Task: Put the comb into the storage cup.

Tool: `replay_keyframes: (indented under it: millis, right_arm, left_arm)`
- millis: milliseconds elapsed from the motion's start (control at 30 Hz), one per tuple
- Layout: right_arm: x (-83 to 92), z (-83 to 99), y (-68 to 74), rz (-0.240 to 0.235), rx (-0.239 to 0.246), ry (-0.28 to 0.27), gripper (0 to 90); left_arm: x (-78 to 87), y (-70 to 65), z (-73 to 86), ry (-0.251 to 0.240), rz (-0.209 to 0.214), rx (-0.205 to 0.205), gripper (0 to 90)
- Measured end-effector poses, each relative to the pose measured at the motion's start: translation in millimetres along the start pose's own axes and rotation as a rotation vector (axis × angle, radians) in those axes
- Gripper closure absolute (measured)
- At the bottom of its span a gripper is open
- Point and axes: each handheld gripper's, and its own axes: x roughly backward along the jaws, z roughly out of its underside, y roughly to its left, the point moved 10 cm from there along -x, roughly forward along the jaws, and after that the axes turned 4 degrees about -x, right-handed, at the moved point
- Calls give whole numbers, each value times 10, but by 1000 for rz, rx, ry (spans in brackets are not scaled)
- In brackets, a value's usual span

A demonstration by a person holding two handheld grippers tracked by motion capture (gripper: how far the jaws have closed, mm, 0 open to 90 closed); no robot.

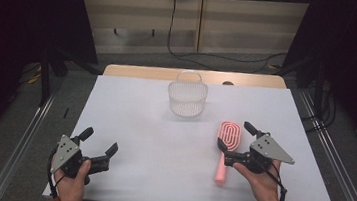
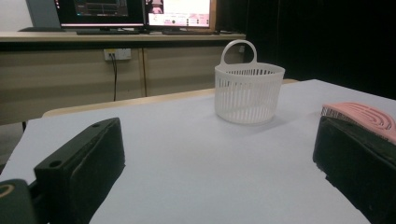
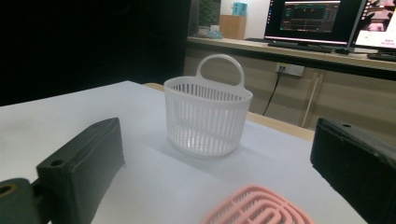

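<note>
High view: our right gripper [image 1: 233,137] sits at the right of the desk [image 1: 138,126], jaws spread to either side of the pink hairbrush [image 1: 227,145], nothing pinched yet. The brush lies flat, slotted head far, handle toward us. A white slatted basket [image 1: 186,99] stands upright at the far middle, well apart. Our left gripper [image 1: 99,141] rests near left, jaws spread, holding nothing.

Left gripper view: the basket [image 2: 247,95] ahead, the brush's head [image 2: 362,116] beside the right jaw.

Right gripper view: the brush's head [image 3: 257,207] low between the open jaws, the basket [image 3: 206,116] beyond.

We judge the brush light, stiff plastic, somewhat slick; take it across the neck or handle, not the slots.
</note>
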Motion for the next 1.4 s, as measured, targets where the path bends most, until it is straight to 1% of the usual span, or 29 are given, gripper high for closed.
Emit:
replay_keyframes:
  millis: [67,100,133,167,200,233,267,300,333,367,400,433,467,600,667,700,733,767,833,900,933,967,1000,1133,1167,1267,1300,1400]
  right_arm:
    - [-28,-62,16,-13,-2,-5,35]
    - [-43,-85,15,-13,0,-7,38]
    - [-75,-105,12,-17,-1,-14,53]
    - [-88,-102,5,-14,-11,-20,63]
    - [-97,-91,-6,-11,-22,-25,71]
    - [-97,-91,-6,-11,-22,-25,71]
    - [-108,-72,-14,-11,-39,-30,75]
    - [-113,-31,-25,-8,-45,-9,75]
    - [-112,-11,-35,-7,-42,-4,96]
    - [-102,5,-47,-10,-38,-3,124]
    - [-92,32,-81,-3,-62,4,159]
    - [-92,38,-102,10,-68,6,183]
    - [-92,38,-102,10,-68,6,183]
    - [-92,49,-116,11,-76,15,247]
    - [-96,50,-110,0,-87,14,340]
    - [-101,42,-113,2,-87,8,360]
    - [-109,31,-105,-11,-93,4,390]
    - [-109,31,-105,-11,-93,4,440]
    - [-112,27,-99,-24,-91,6,489]
    - [-111,20,-83,-46,-93,10,561]
    - [-111,20,-74,-53,-93,15,576]
    - [-118,34,-56,-82,-100,37,631]
    - [-118,34,-56,-82,-100,37,631]
    - [-109,64,2,-126,-92,77,773]
    - [-106,62,14,-134,-84,80,797]
    - [-104,62,52,-162,-84,98,809]
    - [-106,68,61,-163,-71,110,847]
    - [-100,82,66,-164,-71,132,878]
  left_arm:
    - [-4,2,5,5,-2,-10,21]
    - [-13,-5,6,4,1,-4,21]
    - [-22,3,25,16,1,-8,21]
    - [-30,4,31,16,-3,1,21]
    - [-30,4,31,16,-3,1,21]
    - [-32,9,38,19,-5,1,21]
    - [-31,12,41,22,-5,-2,21]
    - [-33,7,37,18,-3,-1,21]
    - [-34,3,34,18,1,-9,21]
    - [-36,-8,31,15,3,-3,21]
    - [-36,-15,29,14,7,-1,21]
    - [-36,-17,31,16,9,-4,21]
    - [-36,-15,32,17,9,-7,21]
    - [-35,-26,27,14,13,-6,21]
    - [-37,-27,26,15,15,-13,21]
    - [-37,-24,27,18,16,-15,21]
    - [-39,-23,26,18,16,-15,21]
    - [-41,-24,26,17,16,-13,21]
    - [-44,-28,29,18,18,-12,21]
    - [-43,-31,28,17,19,-13,21]
    - [-43,-29,29,19,18,-19,21]
    - [-44,-32,30,19,18,-19,21]
    - [-44,-34,28,18,19,-20,21]
    - [-41,-31,24,16,21,-13,21]
    - [-41,-30,26,18,22,-13,21]
    - [-43,-35,27,18,22,-12,21]
    - [-45,-35,28,19,22,-16,21]
    - [-46,-39,26,17,23,-16,21]
